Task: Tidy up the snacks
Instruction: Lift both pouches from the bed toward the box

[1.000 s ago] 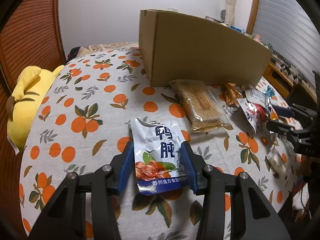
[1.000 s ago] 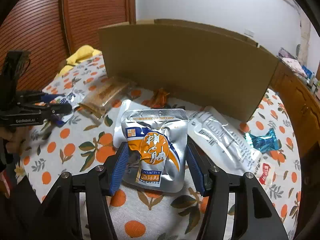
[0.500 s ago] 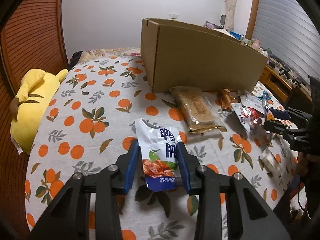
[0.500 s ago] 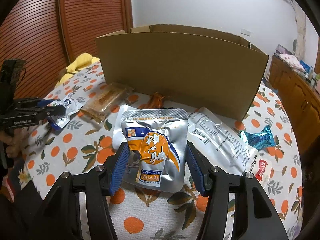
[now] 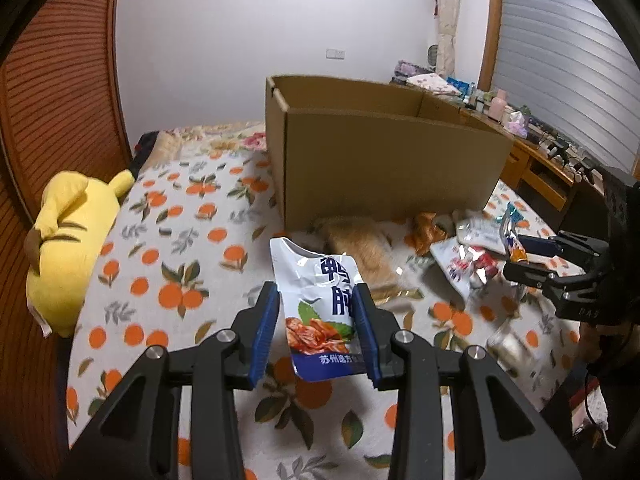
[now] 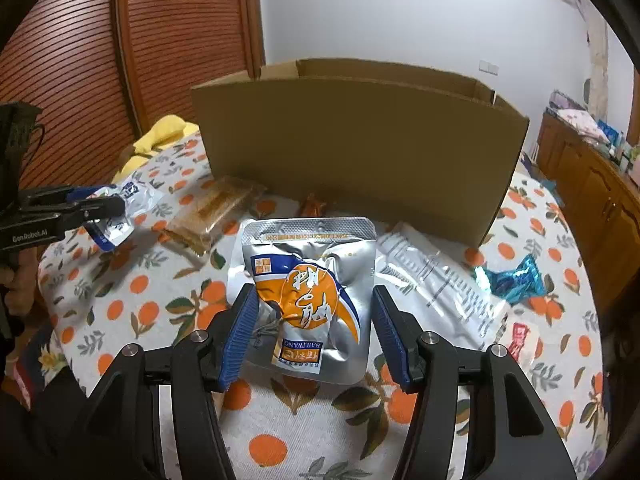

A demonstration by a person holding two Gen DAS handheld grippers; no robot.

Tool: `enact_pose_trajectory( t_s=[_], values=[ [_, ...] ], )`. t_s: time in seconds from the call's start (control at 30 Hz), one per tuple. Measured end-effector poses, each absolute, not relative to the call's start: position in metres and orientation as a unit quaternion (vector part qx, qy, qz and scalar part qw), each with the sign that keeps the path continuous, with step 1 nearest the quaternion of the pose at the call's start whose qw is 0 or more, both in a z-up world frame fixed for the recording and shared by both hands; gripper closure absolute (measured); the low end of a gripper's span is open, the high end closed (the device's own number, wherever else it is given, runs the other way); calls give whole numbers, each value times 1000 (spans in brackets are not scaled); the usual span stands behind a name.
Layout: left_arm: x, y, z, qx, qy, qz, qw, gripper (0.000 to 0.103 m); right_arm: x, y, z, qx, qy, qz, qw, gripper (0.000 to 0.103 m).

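The left gripper (image 5: 318,322) has just closed its fingers (image 5: 265,320) onto the white-and-blue snack pouch (image 5: 318,304), which was lying flat on the orange-print cloth (image 5: 176,248) a second ago with the fingers spread to either side of it. Now both blue pads press its side edges and the pouch is off the cloth, its top corner curling upward; the right wrist view shows the same pouch (image 6: 120,212) hanging clear of the surface. The view has also risen enough that the open top of the cardboard box (image 5: 384,160) can be seen behind it. This looks like the carry toward the box, with the drop inside not yet done. The right gripper (image 6: 312,332) has not changed: its fingers (image 6: 240,330) stand spread on either side of a silver-and-orange pouch (image 6: 308,296), with a gap on both sides, so that pouch appears unheld and probably next. A brown wafer pack (image 6: 214,212), a blue wrapped candy (image 6: 514,278) and a clear packet (image 6: 436,284) lie loose in front of the box.
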State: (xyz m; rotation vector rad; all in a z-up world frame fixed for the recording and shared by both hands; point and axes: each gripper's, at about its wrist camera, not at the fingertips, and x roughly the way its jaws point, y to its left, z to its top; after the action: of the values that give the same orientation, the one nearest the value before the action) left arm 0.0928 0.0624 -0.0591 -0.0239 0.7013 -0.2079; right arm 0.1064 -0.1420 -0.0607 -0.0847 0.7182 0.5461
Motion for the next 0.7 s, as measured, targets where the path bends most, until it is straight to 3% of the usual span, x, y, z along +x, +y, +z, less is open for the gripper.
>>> enact_pose_trajectory(
  t_s=[0.4, 0.47, 0.53, 0.57, 0.63, 0.7],
  values=[
    [108, 52, -12, -7, 298, -118, 947, 68, 112, -152, -24, -41, 313, 258, 913, 44],
    [111, 50, -5, -5, 291, -124, 949, 84, 113, -153, -18, -44, 306, 257, 915, 44],
    [117, 48, 1, -5, 285, -129, 950, 86, 115, -154, -11, -44, 300, 258, 917, 44],
    [120, 47, 2, -3, 286, -131, 949, 93, 116, -155, -8, -44, 297, 259, 918, 44],
    [129, 42, -1, 3, 300, -136, 944, 99, 120, -154, -5, -46, 295, 260, 918, 44],
    [133, 42, -8, 2, 306, -140, 942, 99, 124, -153, -4, -46, 297, 264, 917, 44]
  ],
)
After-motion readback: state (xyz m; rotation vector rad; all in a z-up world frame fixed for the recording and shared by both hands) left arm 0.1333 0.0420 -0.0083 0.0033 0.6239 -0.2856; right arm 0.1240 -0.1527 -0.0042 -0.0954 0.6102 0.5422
